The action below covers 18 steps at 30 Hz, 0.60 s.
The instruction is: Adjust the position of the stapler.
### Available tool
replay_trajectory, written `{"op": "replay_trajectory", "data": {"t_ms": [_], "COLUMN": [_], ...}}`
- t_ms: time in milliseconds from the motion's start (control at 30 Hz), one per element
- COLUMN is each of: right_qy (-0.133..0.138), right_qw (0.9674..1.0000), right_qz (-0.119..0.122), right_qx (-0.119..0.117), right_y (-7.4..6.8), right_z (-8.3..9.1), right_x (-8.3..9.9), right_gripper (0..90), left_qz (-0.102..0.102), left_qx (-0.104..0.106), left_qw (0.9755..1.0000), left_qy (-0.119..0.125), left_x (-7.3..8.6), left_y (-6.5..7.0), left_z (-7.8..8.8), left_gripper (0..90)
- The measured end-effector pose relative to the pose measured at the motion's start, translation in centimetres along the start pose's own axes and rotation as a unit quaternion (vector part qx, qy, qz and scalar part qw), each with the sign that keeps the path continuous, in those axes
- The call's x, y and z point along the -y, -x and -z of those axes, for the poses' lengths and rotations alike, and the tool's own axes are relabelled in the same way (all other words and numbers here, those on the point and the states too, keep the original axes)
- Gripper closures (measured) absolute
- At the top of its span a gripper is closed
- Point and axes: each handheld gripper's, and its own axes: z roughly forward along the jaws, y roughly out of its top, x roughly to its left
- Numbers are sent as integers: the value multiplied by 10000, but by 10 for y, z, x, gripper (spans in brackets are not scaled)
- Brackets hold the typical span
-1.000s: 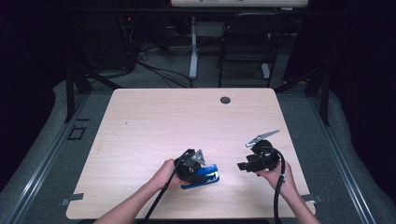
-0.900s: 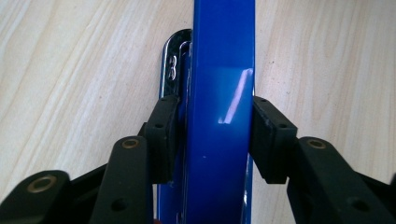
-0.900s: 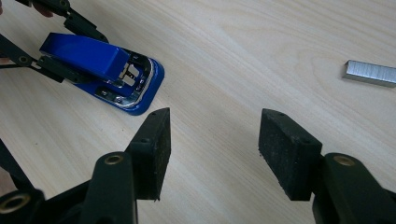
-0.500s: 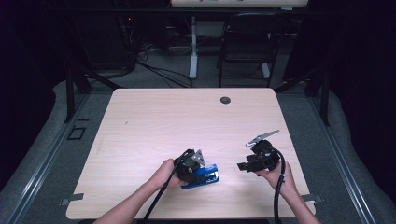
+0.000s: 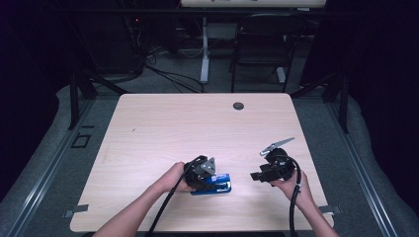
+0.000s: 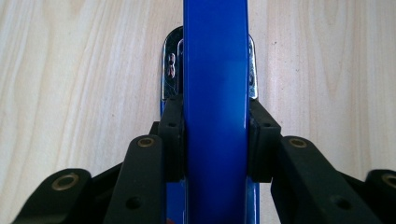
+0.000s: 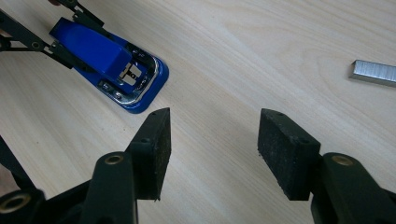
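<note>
From the high view, the blue stapler (image 5: 213, 183) lies flat on the light wooden desk (image 5: 163, 128), near its front edge, with the left gripper (image 5: 202, 173) lying over its rear end; the right gripper (image 5: 269, 173) hangs to the right of the stapler and apart from it, and a slim grey strip (image 5: 277, 145), probably a stick of staples though it is small here, rests beyond and to the right of the stapler. In the left gripper view the pads (image 6: 172, 135) press on both flanks of the stapler's (image 6: 215, 93) blue top arm; the jaws have just been closing and now clench it, with the chrome nose poking out ahead of them. In the right gripper view the jaws stand apart and bare over the desk, the stapler (image 7: 109, 63) lies ahead and to the left, its metal head showing, and the staple strip (image 7: 373, 73) lies well to its right. The stapler looks rigid and fairly hefty, its glossy plastic likely slick, so the flat sides mid-body are the sound place to grip; the hinged top may spring if squeezed from above.
</note>
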Motion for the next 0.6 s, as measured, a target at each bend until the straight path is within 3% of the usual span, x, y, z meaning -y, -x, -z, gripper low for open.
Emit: {"op": "replay_trajectory", "data": {"t_ms": [133,200,233,333,433,600], "right_qy": [16,32,28,31,32,-29], "right_qw": [10000,10000,10000,10000,10000,10000], "right_qz": [5,-10,-21,-41,-33,-7], "right_qx": [-20,-22,-37,-10,-33,-8], "right_y": [-1,-1,-1,0,1,0], "right_z": [-1,-1,0,0,1,0], "right_x": [0,0,0,1,1,1], "right_gripper": [446,446,446,452,455,454], "left_qz": [-32,82,154,466,438,414], "left_qx": [80,188,70,184,192,-23], "left_qw": [10000,9998,9998,9985,9987,9990], "left_qy": [48,-17,48,205,198,149], "left_x": [1,0,0,-2,-6,-8], "left_y": [-2,-3,-2,-4,-3,1], "left_z": [0,1,0,2,1,-2], "left_gripper": [658,654,649,568,552,638]}}
